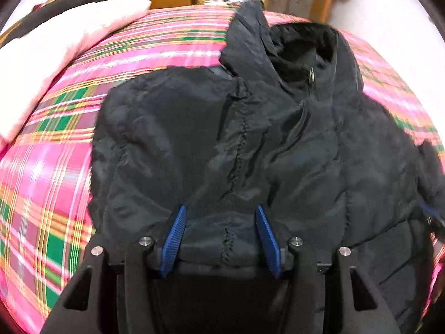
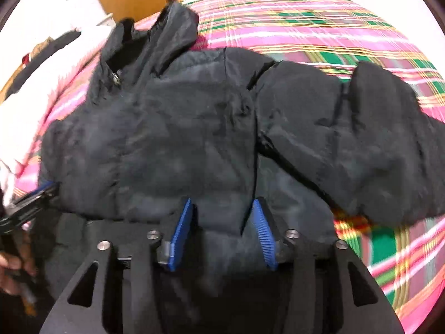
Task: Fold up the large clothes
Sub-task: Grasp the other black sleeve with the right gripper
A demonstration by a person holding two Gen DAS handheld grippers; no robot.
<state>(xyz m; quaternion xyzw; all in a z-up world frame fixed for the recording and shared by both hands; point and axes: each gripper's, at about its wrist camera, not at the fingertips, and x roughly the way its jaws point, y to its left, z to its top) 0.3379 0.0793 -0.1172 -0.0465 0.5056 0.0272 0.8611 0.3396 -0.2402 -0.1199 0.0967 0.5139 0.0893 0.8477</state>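
Left hand-held gripper [image 1: 221, 224] is clamped on a bunched fold of the black jacket [image 1: 278, 144], spread on the plaid bed [image 1: 50, 167] just ahead. Right hand-held gripper [image 2: 222, 220] stands released over the hem. Slippery padding could slide free, undoing the fold.

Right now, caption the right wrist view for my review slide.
Black padded jacket spread on plaid bedspread, right gripper over its hem.
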